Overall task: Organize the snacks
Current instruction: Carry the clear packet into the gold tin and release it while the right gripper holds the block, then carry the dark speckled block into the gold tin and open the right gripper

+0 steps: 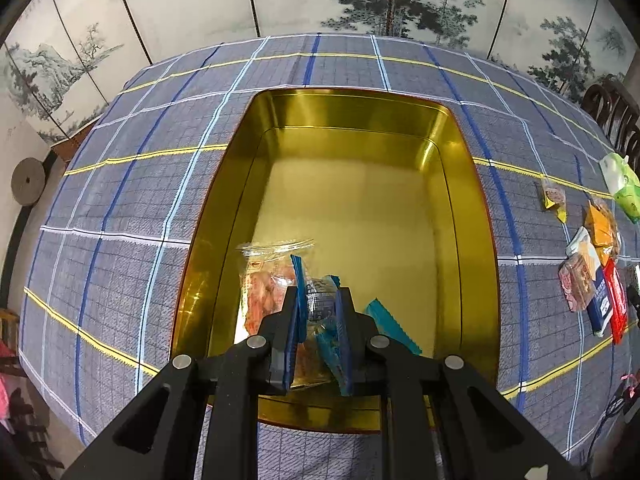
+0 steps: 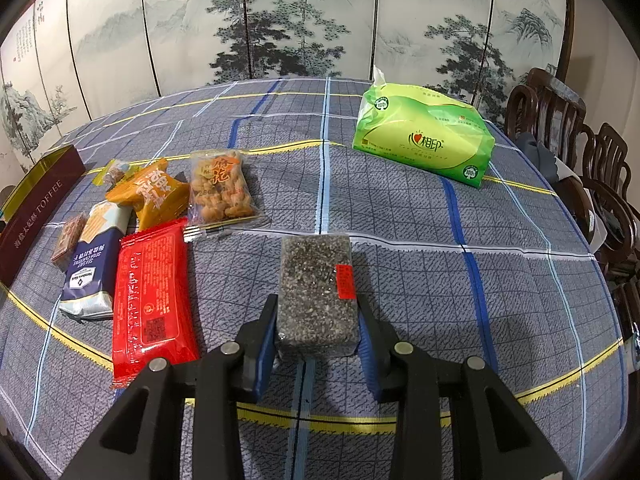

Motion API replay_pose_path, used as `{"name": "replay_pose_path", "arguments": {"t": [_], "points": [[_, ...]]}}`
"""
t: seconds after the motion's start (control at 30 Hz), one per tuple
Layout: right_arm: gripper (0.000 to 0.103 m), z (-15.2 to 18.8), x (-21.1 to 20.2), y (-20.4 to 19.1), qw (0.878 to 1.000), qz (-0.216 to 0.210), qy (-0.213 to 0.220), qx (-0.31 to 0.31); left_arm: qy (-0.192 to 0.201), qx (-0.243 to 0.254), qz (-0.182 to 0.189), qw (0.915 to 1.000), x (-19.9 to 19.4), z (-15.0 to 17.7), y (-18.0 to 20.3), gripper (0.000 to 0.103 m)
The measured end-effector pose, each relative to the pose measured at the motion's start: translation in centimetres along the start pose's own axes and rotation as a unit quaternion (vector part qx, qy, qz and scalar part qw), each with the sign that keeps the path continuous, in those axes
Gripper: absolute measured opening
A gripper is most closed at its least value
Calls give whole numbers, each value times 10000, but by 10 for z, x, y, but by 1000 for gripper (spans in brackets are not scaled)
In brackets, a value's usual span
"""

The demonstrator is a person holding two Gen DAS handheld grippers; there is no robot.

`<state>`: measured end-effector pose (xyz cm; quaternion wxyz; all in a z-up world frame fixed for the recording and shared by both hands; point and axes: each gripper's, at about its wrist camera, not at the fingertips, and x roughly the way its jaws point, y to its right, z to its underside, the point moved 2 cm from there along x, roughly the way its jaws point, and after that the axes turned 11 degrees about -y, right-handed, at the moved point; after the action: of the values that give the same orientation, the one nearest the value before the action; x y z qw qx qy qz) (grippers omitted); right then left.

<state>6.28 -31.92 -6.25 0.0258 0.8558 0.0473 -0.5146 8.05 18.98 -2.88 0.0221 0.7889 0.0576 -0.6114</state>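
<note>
Left wrist view: my left gripper is clamped tight on a small blue packet, low inside the gold tin. My right gripper grips a sesame bar on the tablecloth.

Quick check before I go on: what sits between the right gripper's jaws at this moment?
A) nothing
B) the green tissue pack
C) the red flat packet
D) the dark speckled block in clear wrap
D: the right wrist view shows the dark speckled block in clear wrap between the jaws of the right gripper, while the red flat packet lies beside it on the cloth.
</note>
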Motion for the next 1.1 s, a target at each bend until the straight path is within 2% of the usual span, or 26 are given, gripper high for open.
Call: {"name": "replay_pose_path", "arguments": {"t": [0.33,0.4,0.53,0.7,1.1], "points": [[35,-3,0,-1,9999,104,-86,84,-23,-5,-45,10000,-3,2,-1,21],[35,-5,1,0,9998,129,-118,124,-18,-5,-56,10000,-4,3,-1,26],[35,-6,1,-2,9995,175,-173,194,25,-32,-65,10000,-8,5,-2,45],[35,-7,2,-4,9990,240,-242,300,100,8,-90,9999,-14,8,-2,58],[35,-9,3,-8,9974,341,-331,536,358,-195,111,9991,-29,18,4,62]]}}
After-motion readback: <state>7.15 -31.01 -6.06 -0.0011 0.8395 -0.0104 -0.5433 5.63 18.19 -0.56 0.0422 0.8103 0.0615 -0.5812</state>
